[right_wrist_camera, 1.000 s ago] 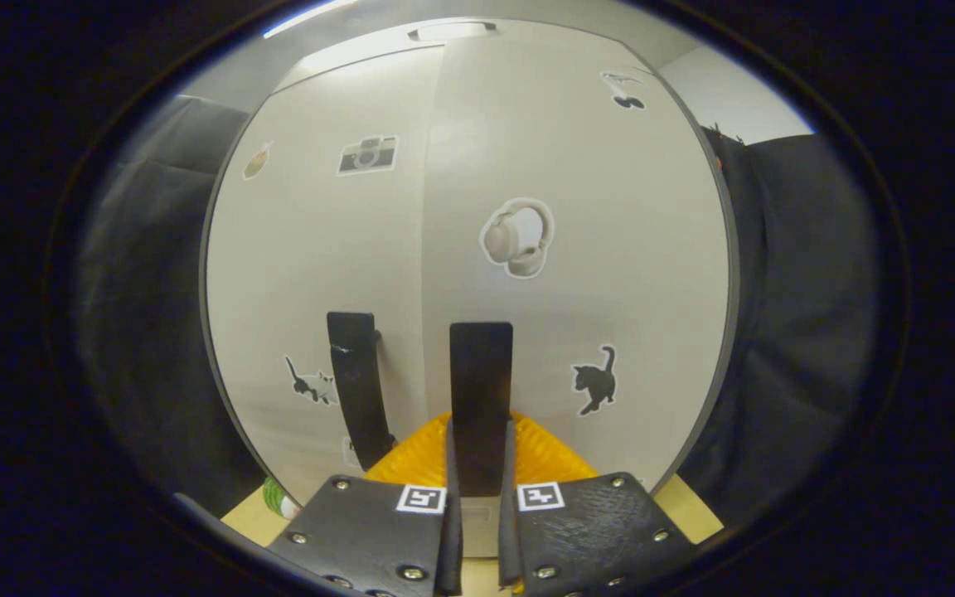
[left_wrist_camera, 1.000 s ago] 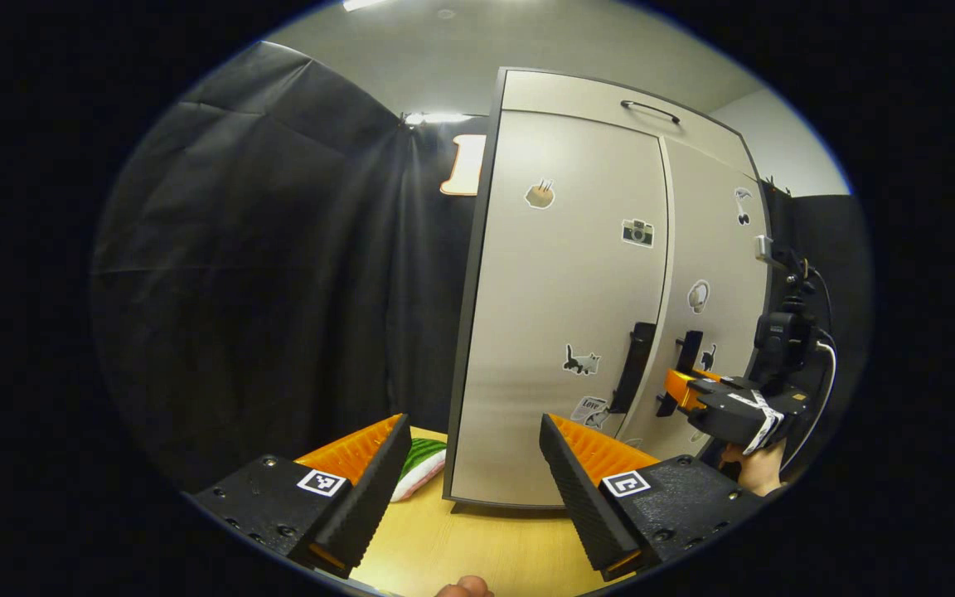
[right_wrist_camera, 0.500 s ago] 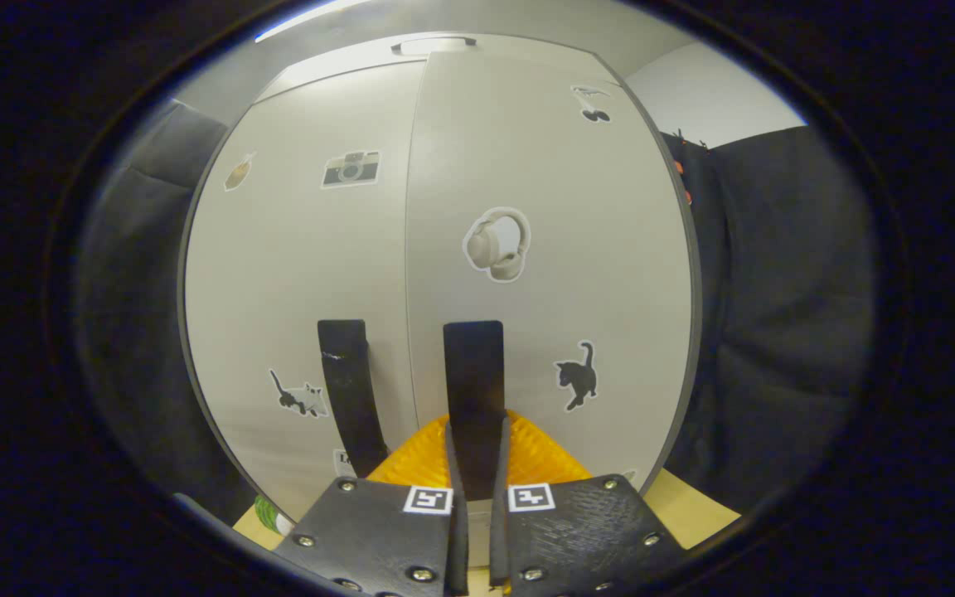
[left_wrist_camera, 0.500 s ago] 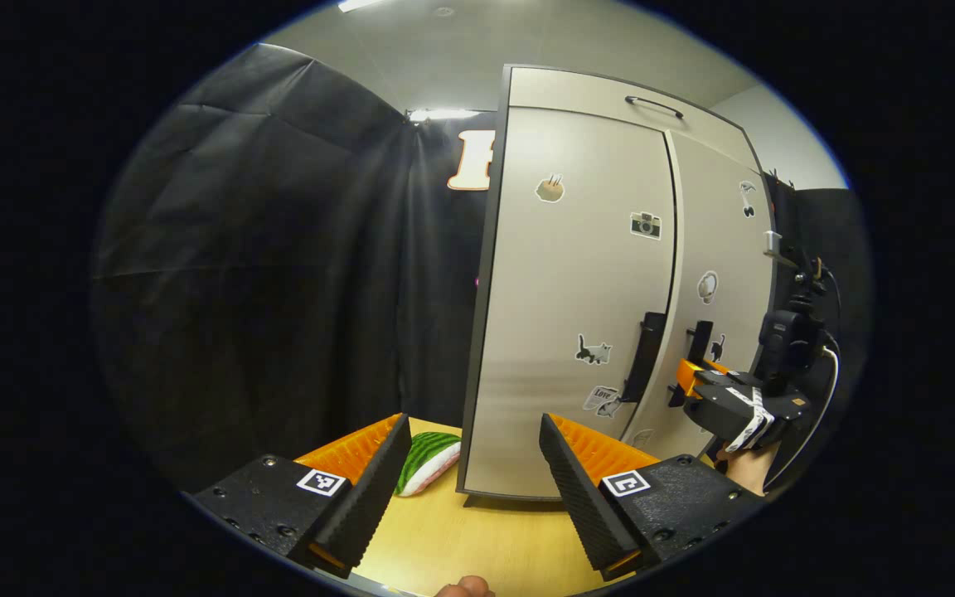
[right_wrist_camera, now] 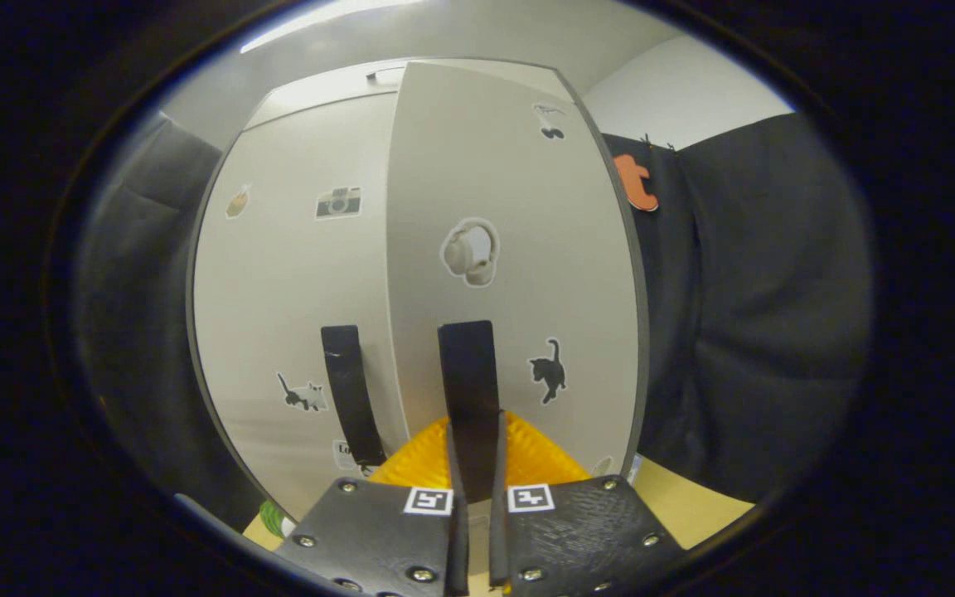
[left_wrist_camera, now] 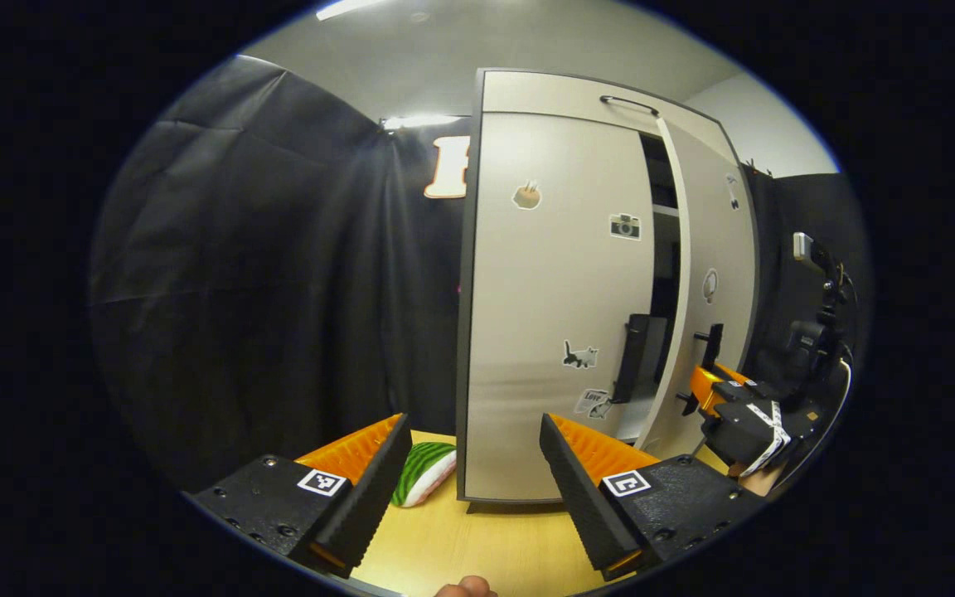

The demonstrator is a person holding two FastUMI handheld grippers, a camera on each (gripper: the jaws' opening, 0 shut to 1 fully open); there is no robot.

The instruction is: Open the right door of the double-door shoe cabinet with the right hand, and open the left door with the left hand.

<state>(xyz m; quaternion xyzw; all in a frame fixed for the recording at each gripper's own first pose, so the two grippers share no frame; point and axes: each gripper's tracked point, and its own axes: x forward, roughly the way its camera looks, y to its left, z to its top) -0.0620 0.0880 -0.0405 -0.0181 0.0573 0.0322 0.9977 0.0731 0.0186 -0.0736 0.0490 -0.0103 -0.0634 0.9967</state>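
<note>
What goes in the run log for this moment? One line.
right hand-held gripper: shut on right door handle | right door: ajar | left hand-held gripper: open, off left door

This is a staged recording booth rather than a lived-in home. Creased black cloth (left_wrist_camera: 262, 274) hangs as the walls on the sides, with a plain white room wall (right_wrist_camera: 685, 91) and a grey ceiling with a strip light (left_wrist_camera: 345, 8) showing above it. A pale beige double-door shoe cabinet with a dark frame (left_wrist_camera: 552, 274), dotted with small stickers, stands on a light wooden surface (left_wrist_camera: 477, 547), not on a floor. A watermelon-slice cushion (left_wrist_camera: 421, 471) lies on the surface beside the cabinet. A small camera on a dark stand (left_wrist_camera: 817, 274) is set up at the right.
</note>
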